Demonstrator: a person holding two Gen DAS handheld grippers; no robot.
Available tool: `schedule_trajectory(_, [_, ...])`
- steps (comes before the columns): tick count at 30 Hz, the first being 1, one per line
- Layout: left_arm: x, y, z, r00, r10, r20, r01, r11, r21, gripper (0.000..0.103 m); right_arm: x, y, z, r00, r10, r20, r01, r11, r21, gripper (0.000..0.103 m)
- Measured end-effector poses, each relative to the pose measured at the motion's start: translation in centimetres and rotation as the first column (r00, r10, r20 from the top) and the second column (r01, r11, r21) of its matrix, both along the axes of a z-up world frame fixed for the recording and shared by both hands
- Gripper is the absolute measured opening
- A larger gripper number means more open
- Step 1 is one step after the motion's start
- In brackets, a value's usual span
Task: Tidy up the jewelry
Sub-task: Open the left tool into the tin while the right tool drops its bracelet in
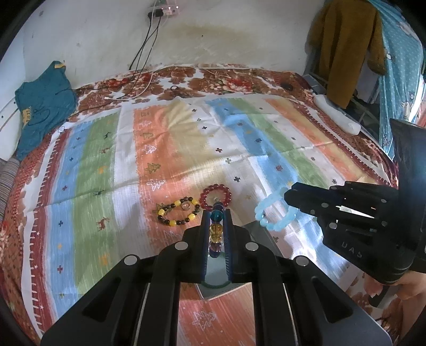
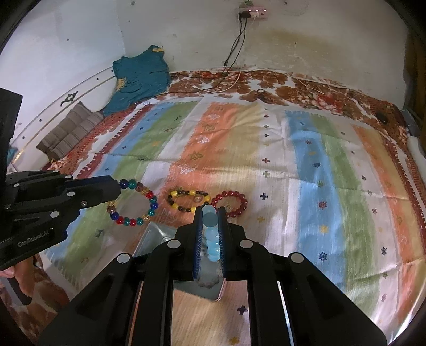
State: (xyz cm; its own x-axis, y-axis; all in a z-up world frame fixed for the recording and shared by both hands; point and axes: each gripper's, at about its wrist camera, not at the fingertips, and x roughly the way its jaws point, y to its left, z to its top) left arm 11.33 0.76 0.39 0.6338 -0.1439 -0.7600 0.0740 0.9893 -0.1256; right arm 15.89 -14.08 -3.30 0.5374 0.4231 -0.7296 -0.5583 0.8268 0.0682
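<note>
My left gripper (image 1: 216, 213) is shut on a multicoloured bead bracelet (image 1: 216, 229); in the right wrist view that bracelet (image 2: 133, 203) hangs from the left gripper (image 2: 117, 187) above the cloth. My right gripper (image 2: 210, 213) is shut on a light blue bead bracelet (image 2: 211, 234); it shows in the left wrist view (image 1: 275, 211) held by the right gripper (image 1: 287, 197). A yellow and brown bracelet (image 1: 177, 211) with a small ring (image 1: 185, 205) inside it and a red bracelet (image 1: 216, 196) lie on the striped cloth. A grey tin box (image 2: 155, 238) sits under both grippers.
The striped cloth (image 1: 186, 138) covers a floral bed sheet (image 1: 226, 77). A teal shirt (image 1: 42, 106) lies at the far left. Cables (image 1: 138, 79) run from a wall socket (image 1: 162, 10). A white object (image 1: 336, 114) lies at the right edge.
</note>
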Motion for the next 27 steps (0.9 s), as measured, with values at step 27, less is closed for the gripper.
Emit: schedule_trajectory(27, [-1.3, 2.5, -0.8, 0.991, 0.126, -0.031, -0.127, 0.992, -0.022, 0.034, -0.3, -0.9, -2.0, 0.995, -0.086, -0.045, 0.083, 0.994, -0.071, 0.033])
